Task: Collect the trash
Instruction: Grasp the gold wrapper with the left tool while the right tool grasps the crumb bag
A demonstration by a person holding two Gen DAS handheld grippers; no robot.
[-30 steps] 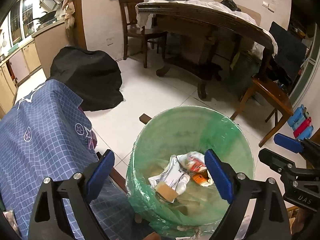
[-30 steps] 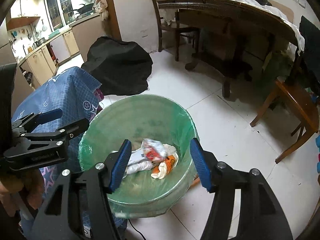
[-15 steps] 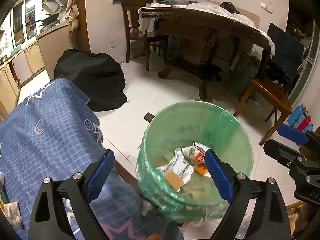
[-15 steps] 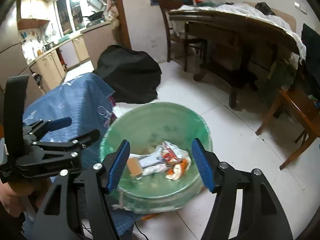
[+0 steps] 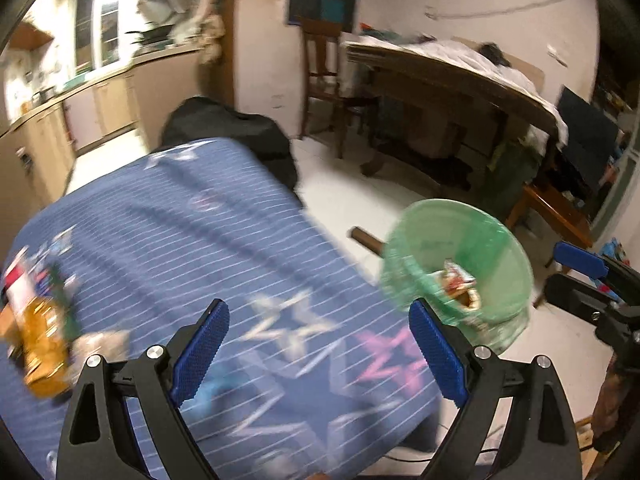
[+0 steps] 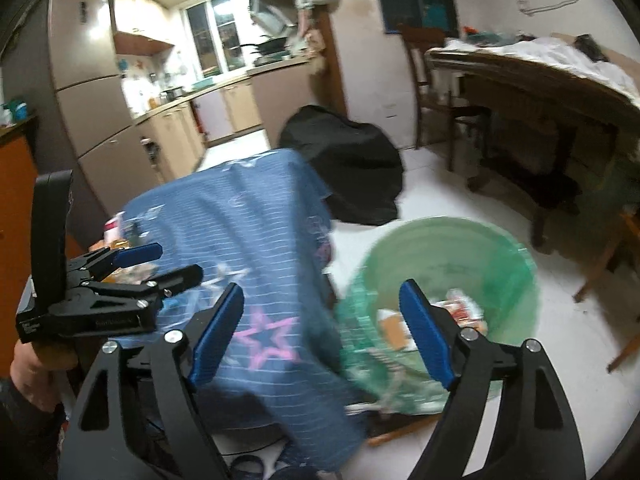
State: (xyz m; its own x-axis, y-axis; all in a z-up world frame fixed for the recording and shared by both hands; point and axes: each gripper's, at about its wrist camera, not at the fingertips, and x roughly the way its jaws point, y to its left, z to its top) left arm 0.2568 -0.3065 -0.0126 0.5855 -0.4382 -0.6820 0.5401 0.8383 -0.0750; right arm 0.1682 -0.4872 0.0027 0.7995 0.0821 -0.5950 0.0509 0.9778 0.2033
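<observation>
Standing upright, mouth up, green-lined trash bin (image 6: 448, 264); left gripper (image 5: 320, 344) and right gripper (image 6: 322, 330) spread, empty.

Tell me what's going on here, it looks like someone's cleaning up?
A person with a gripper in each hand is collecting trash. Both the left gripper and the right gripper are empty; the right one's jaws have just been opening. The green-lined bin on the floor already holds wrappers. Both grippers now point over the blue star-patterned cloth, where more trash lies at its left edge, blurred.
</observation>
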